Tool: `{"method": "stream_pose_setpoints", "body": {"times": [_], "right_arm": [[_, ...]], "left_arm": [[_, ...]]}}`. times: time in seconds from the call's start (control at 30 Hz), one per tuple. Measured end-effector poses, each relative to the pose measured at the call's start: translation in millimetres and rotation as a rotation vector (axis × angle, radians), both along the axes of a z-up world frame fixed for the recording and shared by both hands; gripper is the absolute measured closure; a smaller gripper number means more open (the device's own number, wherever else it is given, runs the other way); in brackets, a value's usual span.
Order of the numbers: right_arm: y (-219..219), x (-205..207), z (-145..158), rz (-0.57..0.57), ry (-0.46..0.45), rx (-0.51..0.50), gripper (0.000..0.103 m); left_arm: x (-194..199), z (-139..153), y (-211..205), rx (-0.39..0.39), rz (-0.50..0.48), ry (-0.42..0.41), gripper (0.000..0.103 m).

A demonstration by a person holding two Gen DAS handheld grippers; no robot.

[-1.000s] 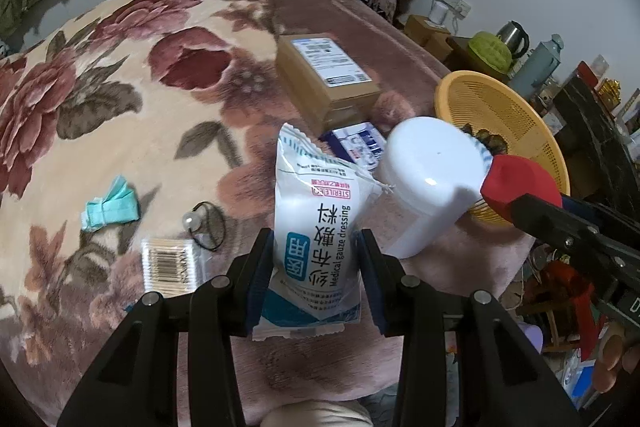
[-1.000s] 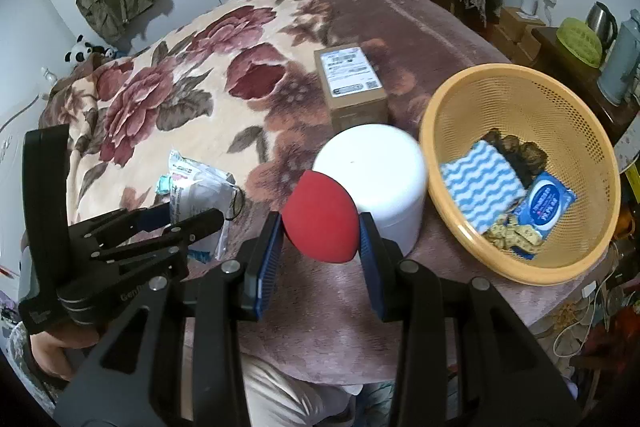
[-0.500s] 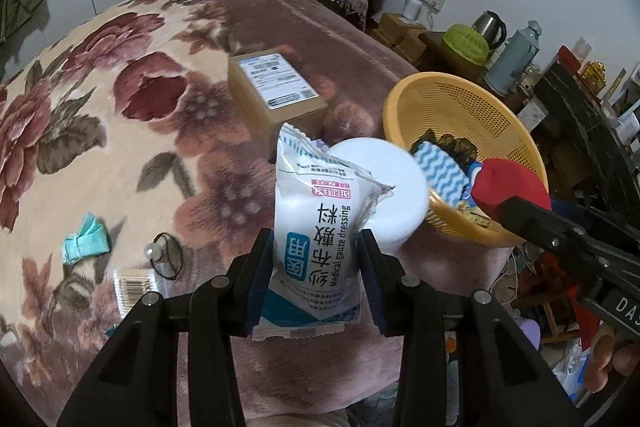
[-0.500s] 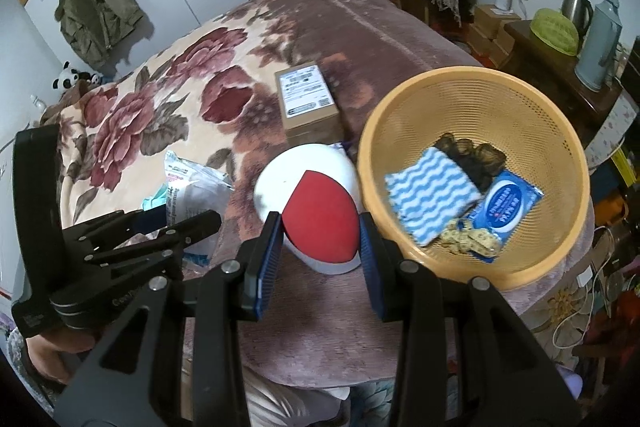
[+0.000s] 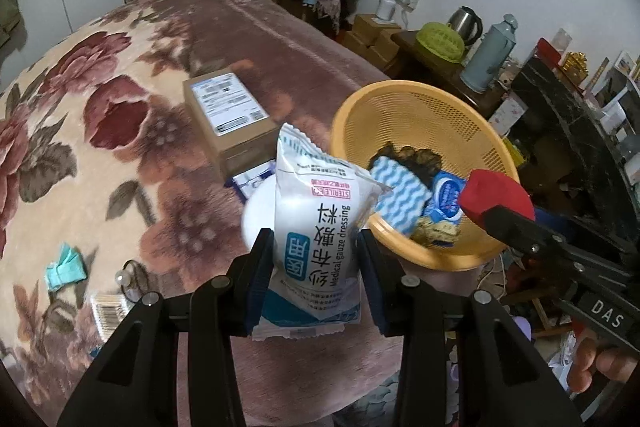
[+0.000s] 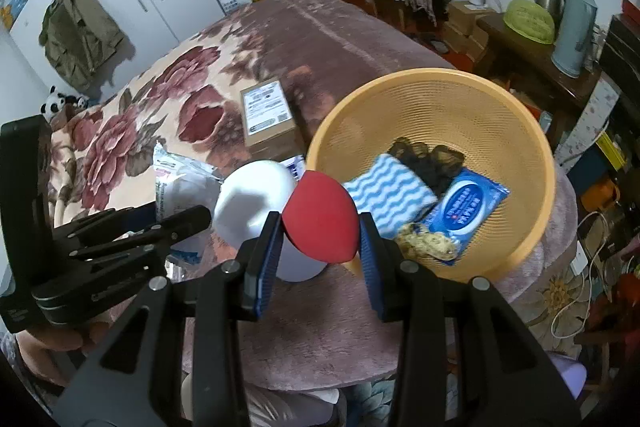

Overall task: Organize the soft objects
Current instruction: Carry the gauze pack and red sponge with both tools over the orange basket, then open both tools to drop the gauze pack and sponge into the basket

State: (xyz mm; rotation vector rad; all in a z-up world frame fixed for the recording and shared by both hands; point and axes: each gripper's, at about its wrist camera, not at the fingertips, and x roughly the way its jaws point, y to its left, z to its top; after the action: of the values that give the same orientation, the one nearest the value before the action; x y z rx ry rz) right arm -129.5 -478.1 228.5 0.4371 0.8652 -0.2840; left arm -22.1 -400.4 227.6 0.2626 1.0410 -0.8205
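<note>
- We hold a white medical gauze dressing packet (image 5: 320,239) upright in the left gripper (image 5: 318,267), its jaws clamped on the packet's lower half, just in front of the orange basket's near-left rim.
- We hold a red egg-shaped sponge (image 6: 320,217) in the right gripper (image 6: 320,251), jaws pressed on both its sides, over the near-left rim of the orange basket (image 6: 520,131).
- Inside the basket lie a blue-and-white wavy cloth (image 6: 388,193), a dark lacy piece (image 6: 424,155), a blue wipes packet (image 6: 466,211) and a small speckled yellowish item (image 6: 426,245).
- A white round container (image 6: 256,199) stands just left of the basket, touching or nearly touching it; we cannot tell which.
- A cardboard box (image 5: 228,119) with a shipping label sits beyond that container, left of the basket.
- Far left of the basket, on the floral blanket (image 5: 80,147), lie a teal folded item (image 5: 66,267), a black hair tie (image 5: 134,277) and a cotton swab pack (image 5: 108,309).
</note>
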Motion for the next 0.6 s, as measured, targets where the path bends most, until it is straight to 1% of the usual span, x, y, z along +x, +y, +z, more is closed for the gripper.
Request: {"method": "stream_pose_setpoints", "body": {"times": [0.3,0.6], "right_arm": [[-26,-14,0,-0.058,0.0,0.003,0.065],[-48,-25,-3,-0.107,0.009,0.004,0.065]], "left_arm": [[-10,8,-37,-0.031,-0.054,0.02,0.06],[-20,8,-71,-0.049,-0.104,0.039,0.06]]}}
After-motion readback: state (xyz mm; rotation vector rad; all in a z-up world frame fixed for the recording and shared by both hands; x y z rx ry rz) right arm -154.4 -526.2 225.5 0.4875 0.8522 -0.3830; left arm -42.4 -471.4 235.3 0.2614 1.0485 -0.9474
